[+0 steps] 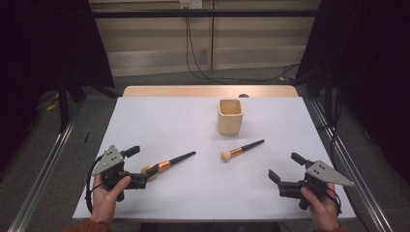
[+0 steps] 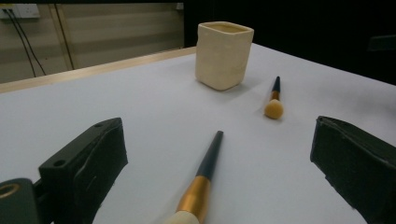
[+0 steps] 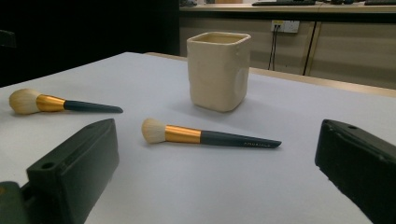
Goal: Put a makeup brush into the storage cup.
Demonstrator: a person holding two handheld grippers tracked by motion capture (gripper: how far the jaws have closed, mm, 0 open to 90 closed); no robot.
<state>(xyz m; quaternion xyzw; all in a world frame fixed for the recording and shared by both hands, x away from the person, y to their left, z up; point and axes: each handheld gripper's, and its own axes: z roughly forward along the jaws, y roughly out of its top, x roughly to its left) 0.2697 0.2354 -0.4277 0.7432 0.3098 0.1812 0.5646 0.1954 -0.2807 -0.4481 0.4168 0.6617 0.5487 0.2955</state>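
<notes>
Nothing looks done yet: two makeup brushes, one nearer the left (image 1: 169, 163) and one nearer the right (image 1: 242, 149), lie flat on the white worktop (image 1: 159, 121) before an upright cream cup (image 1: 230, 116), while the left gripper (image 1: 140, 166) and the right gripper (image 1: 283, 166) hover with jaws wide and empty, the left one's straddling its brush's bristle end.

White table (image 1: 159, 121) with cream cup (image 1: 229, 116), two makeup brushes (image 1: 241, 149) (image 1: 169, 164).

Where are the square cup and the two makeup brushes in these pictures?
Square cream cup (image 1: 230, 117), high view, on its front wall.
Left makeup brush (image 1: 180, 158), high view, on its dark handle.
Right makeup brush (image 3: 183, 134), right gripper view, on its gold ferrule.
</notes>
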